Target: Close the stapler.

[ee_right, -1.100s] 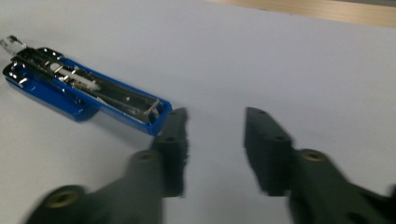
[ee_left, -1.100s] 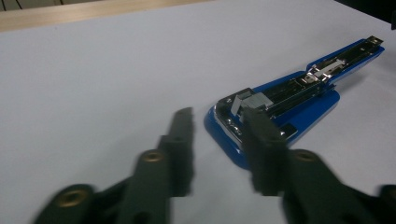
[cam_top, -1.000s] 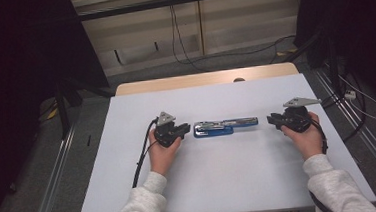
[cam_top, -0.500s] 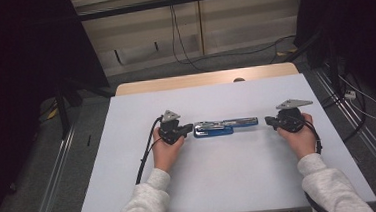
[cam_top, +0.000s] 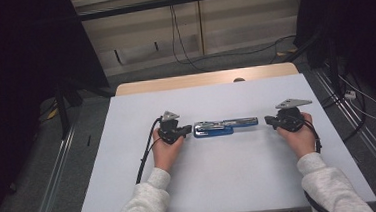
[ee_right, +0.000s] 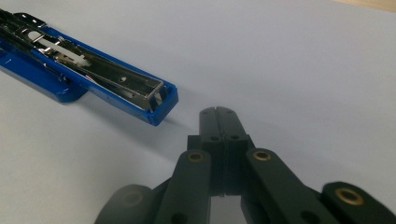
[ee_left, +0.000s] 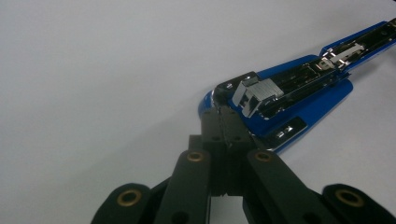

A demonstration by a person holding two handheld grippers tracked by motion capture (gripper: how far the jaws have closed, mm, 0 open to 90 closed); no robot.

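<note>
Blue stapler (cam_top: 225, 127) lying flat near the middle of the white counter (cam_top: 231, 183), swung fully open so base and metal staple channel stretch out in one long line, left to right between both hands. Left hand-held gripper (cam_top: 183, 130) with jaws pressed together, tips touching the rounded hinge end (ee_left: 219, 100) of the stapler, nothing pinched between them. Right hand-held gripper (ee_right: 218, 116) likewise pressed together and empty, sitting just beside the far tip (ee_right: 159, 100) of the open arm, apart from it by a small gap of bare counter.

Likely step: steadying or nudging the opened stapler from both ends, perhaps to fold it shut or line it up. Best done by keeping the left tips low against the hinge as a stop, then bringing the right tips squarely onto the end of the arm, not its side, so the stapler does not pivot or skid on the smooth surface. Gentle, even pressure; the exposed spring and pusher (ee_left: 254, 93) in the channel better left untouched.

Nothing else lying on the white surface, so no obstruction near the work. Trailing black cable (cam_top: 147, 154) from the left hand-held gripper running back along the forearm, clear of the stapler. Wooden strip (cam_top: 204, 79) at the far edge, well apart.
</note>
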